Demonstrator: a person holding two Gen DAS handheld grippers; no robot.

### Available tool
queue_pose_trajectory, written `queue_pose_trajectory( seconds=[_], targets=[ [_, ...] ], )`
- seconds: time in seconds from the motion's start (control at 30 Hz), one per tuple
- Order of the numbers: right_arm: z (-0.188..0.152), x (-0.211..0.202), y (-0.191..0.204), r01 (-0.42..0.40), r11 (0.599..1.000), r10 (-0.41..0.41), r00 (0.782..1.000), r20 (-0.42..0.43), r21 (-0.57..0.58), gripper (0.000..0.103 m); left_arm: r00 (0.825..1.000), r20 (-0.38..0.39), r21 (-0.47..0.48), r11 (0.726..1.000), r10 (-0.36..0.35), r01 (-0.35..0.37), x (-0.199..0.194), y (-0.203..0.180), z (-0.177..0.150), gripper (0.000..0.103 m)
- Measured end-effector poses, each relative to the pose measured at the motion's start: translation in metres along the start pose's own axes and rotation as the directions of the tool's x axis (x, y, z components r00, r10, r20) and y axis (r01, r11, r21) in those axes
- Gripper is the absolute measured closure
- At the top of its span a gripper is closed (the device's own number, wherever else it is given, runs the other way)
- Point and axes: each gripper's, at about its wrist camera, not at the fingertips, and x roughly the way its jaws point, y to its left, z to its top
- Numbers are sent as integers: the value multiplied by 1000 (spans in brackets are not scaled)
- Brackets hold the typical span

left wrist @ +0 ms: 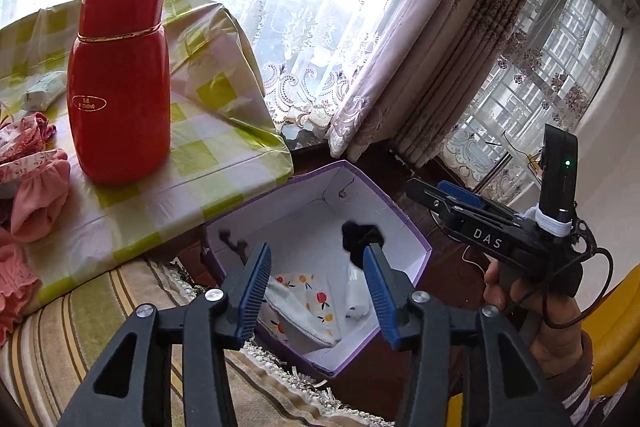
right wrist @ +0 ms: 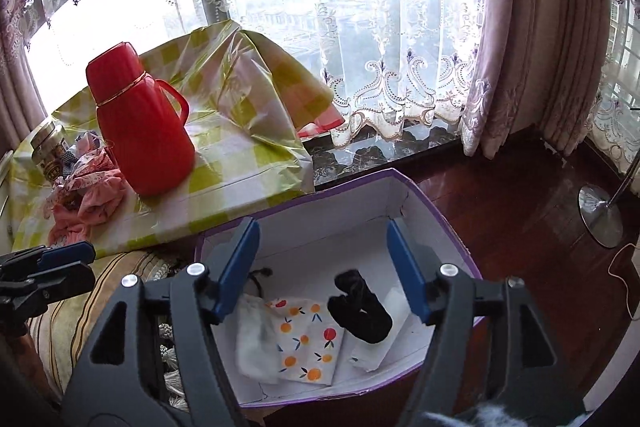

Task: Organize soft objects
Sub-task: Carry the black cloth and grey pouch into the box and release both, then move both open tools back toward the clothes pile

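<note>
A purple box with a white inside stands on the floor beside the table. In it lie a fruit-print cloth, a white fluffy pouch and a white folded cloth. A black soft item is over the white cloth; I cannot tell whether it rests there. My left gripper and right gripper stand open above the box with nothing between their pads. Pink clothes lie on the table.
A red thermos stands on the green-checked table cover. A jar and a tissue pack sit further back. A striped cushion lies below the table edge. A lamp base stands on the dark wood floor.
</note>
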Motion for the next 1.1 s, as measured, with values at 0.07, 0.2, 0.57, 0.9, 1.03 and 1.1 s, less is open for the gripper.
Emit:
queue_pose_trajectory(
  seconds=[0.07, 0.2, 0.57, 0.9, 1.03, 1.1],
  targets=[
    [0, 2, 1, -9, 1000, 9, 1000, -6, 0, 33, 1000, 1, -13, 1000, 7, -7, -2, 5, -1, 52],
    [-2, 3, 11, -40, 999, 40, 999, -11, -25, 33, 999, 5, -39, 999, 32, -32, -6, 15, -5, 52],
    [-7, 1, 62, -117, 983, 113, 993, -32, -143, 33, 993, 43, -130, 986, 114, -108, -33, 63, -16, 51],
    [-12, 1, 108, -200, 954, 186, 979, -82, -224, 33, 970, 72, -299, 933, 231, -200, -78, 130, -38, 51],
    [-13, 2, 126, -227, 942, 209, 973, -99, -248, 33, 953, 75, -395, 887, 292, -241, -101, 161, -51, 51],
    [-14, 3, 134, -236, 936, 215, 971, -109, -261, 33, 945, 71, -450, 856, 318, -255, -112, 177, -59, 51]
  ],
)
